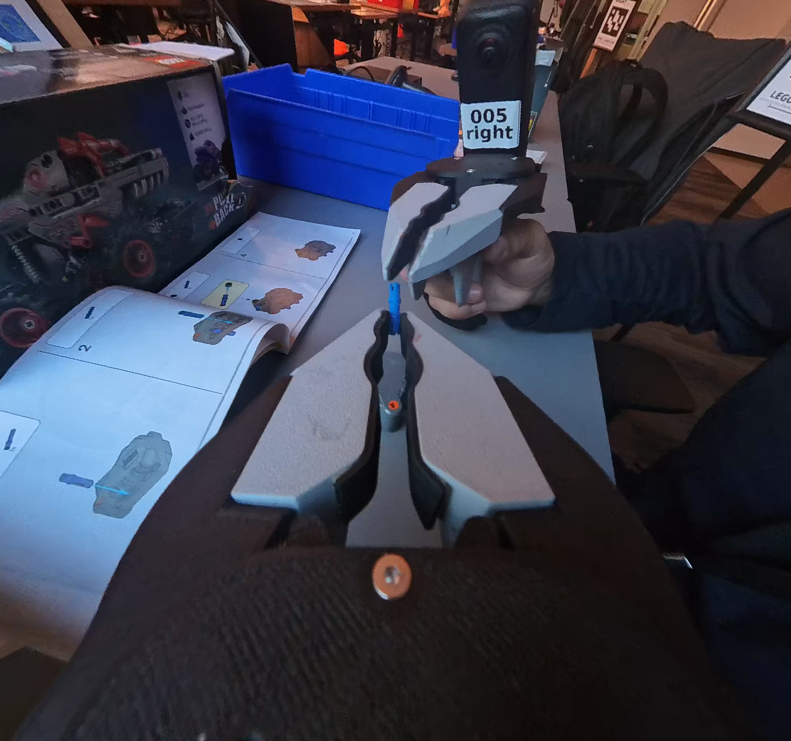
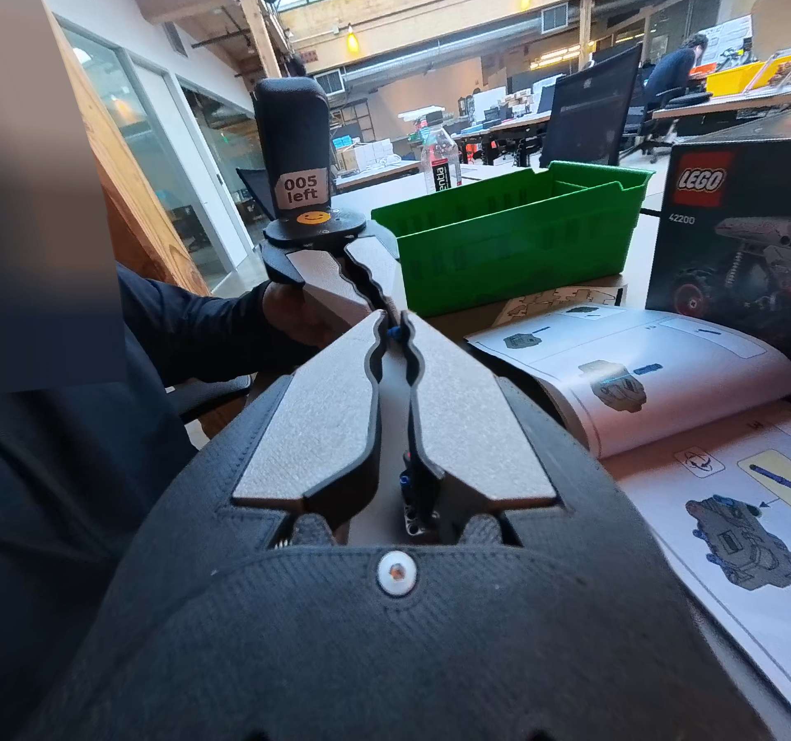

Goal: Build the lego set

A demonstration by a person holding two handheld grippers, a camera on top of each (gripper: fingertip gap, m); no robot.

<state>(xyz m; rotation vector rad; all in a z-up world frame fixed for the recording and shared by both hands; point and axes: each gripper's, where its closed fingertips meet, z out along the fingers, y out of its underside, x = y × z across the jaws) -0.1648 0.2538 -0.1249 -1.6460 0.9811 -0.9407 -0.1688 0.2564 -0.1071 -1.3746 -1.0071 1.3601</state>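
Surroundings: open instruction booklet point(image 1: 128, 378) w/ glossy curled pages, dark lego box point(image 1: 107, 189) behind it, blue plastic bin point(image 1: 338, 138) past that; green ribbed bin point(image 2: 513, 241) and clear bottle point(image 2: 441, 164) in right wrist view. Grey table point(image 1: 492, 343), smooth. Left gripper point(image 1: 393, 326) pinches a small blue pin point(image 1: 394, 309) at its tips, pin upright above table. Right gripper point(image 1: 400, 277) is nearly closed, tips just above pin's top; touching or not, can't tell. Grey part w/ orange hole point(image 1: 391, 410) lies below, between left gripper's wavy fingers.
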